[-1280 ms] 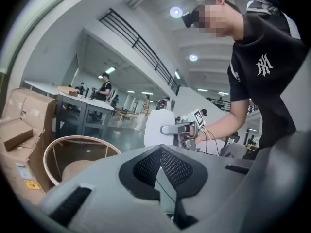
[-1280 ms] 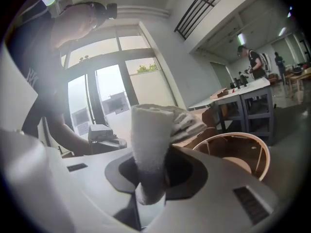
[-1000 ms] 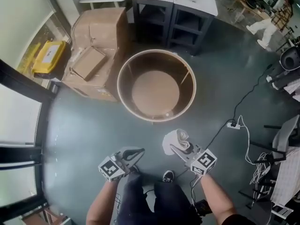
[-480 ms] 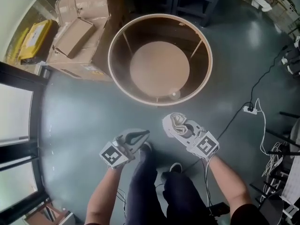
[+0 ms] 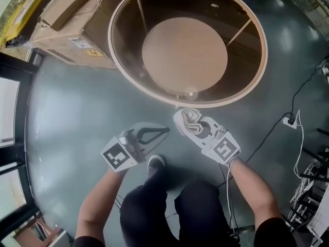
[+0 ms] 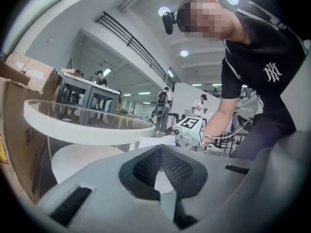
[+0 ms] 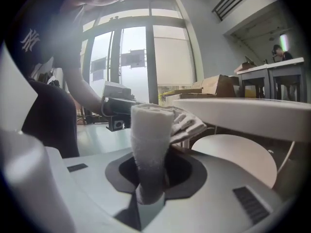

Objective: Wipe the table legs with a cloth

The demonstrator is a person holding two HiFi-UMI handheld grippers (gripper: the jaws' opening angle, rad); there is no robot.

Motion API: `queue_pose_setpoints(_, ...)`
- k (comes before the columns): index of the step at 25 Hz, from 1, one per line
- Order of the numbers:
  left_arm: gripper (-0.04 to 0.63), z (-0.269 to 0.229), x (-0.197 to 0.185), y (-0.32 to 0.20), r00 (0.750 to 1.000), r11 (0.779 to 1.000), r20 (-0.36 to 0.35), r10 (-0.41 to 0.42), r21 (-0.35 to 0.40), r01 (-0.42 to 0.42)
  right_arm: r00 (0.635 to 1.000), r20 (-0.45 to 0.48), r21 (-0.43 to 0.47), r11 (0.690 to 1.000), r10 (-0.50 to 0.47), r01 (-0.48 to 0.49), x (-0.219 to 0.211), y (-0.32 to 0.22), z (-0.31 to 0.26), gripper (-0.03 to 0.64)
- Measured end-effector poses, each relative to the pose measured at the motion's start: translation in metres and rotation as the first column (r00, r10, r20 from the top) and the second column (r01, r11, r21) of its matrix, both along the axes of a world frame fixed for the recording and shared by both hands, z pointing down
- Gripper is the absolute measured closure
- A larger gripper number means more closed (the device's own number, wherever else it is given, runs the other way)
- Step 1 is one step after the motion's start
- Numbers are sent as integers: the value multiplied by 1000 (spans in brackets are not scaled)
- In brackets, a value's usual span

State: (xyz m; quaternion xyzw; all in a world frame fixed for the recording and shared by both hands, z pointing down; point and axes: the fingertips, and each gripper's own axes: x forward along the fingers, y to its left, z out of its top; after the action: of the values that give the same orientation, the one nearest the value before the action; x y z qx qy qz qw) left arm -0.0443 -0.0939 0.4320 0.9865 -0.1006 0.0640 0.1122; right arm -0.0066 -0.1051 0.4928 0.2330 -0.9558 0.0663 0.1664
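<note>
**Head view: cloth [image 5: 188,120] being held by round table's [image 5: 216,105] rim**

Right gripper [image 5: 194,129] is clamping the rolled white cloth tight, just beside the table's near rim. Left gripper [image 5: 153,135] is hanging alongside, jaws pressed together, gripping nothing.

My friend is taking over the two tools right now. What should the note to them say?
Left tool: shut, nothing in it.
Right tool: shut on the white cloth, close beside the round table's rim.
Done: the cloth is gripped and at the table.
Left: the cloth is not on any leg yet, so all the thin legs under the rim need wiping.
</note>
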Motion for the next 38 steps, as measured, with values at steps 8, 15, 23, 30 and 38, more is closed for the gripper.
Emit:
queue_pose_setpoints(8,589,45,1,11,989,957,71,130,252,-144,999,49,38,999,24,-26,-1,-36,47,537)
queue_pose_setpoints(15,589,86,-2,24,986,945,96,138,286,-160,998,60,64,998,-15,11,2,-41,97,540)
queue_pose_setpoints(23,589,142,-12,30,982,967,123,142,194,-164,1000,13,17,1000,12,-12,5,-41,167,540)
queue_pose_setpoints(30,589,165,-27,25,990,992,117,83,86,-93,998,-56,-62,998,0,-3,6,-46,247,540)
queue_pose_setpoints(38,589,176,-29,28,990,991,108,89,87,-99,1000,21,-41,999,-2,3,7,-49,259,540)
